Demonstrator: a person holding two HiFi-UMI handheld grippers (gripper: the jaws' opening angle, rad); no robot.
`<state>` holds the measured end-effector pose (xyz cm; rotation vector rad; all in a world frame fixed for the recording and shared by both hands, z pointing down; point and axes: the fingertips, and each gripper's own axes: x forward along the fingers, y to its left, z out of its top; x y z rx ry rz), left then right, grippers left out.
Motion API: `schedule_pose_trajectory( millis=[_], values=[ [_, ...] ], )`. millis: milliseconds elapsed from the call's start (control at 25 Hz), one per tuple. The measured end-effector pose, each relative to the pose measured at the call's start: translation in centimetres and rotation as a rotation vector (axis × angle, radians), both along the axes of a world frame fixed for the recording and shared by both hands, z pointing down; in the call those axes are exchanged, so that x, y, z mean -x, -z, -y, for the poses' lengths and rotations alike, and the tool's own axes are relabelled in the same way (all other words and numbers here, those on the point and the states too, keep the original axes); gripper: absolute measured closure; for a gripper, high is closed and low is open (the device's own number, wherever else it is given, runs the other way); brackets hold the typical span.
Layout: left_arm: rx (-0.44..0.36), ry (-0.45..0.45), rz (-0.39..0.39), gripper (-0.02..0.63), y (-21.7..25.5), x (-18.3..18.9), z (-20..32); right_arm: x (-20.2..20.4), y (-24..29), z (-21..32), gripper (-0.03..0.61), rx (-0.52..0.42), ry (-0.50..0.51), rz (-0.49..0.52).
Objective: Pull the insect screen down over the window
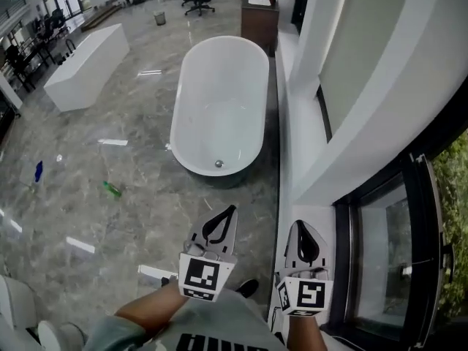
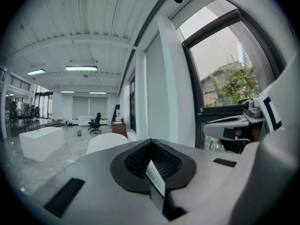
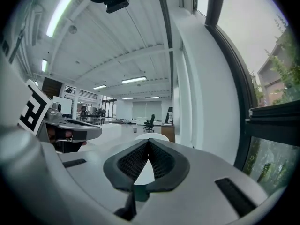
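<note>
Left gripper (image 1: 225,218) and right gripper (image 1: 303,234) point level, fingers pressed together on nothing (both empty). The window (image 1: 387,254) stands off to the right gripper's right, untouched. Ahead, a white bathtub (image 1: 219,101) sits on the marble floor (image 1: 131,137).

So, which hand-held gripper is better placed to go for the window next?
Right, probably: the right hand-held gripper sits beside the window, the left hand-held gripper farther out over the floor. Both are shut and empty.

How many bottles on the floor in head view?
2: blue bottle near the left edge; green bottle lying to its right, left of the bathtub. Others may be hidden.
</note>
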<state>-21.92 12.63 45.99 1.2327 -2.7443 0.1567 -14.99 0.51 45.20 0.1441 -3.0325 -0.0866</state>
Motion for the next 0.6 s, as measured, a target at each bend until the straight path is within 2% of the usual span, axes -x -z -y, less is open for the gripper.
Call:
schedule_pose_trajectory(
  millis=[160,320,600],
  values=[
    [-0.007,0.088,0.002,0.601,0.1,2.6,-9.8,3.3,0.0,-8.6,0.572,0.002,0.058,-0.009],
    [-0.008,0.121,-0.008,0.601,-0.7,4.6,-18.7,5.3,-1.0,-16.2,0.572,0.010,0.058,-0.046],
    [-0.018,0.110,-0.039,0.601,-1.7,7.3,-27.5,7.3,-1.9,-25.6,0.572,0.021,0.072,-0.111]
  ],
)
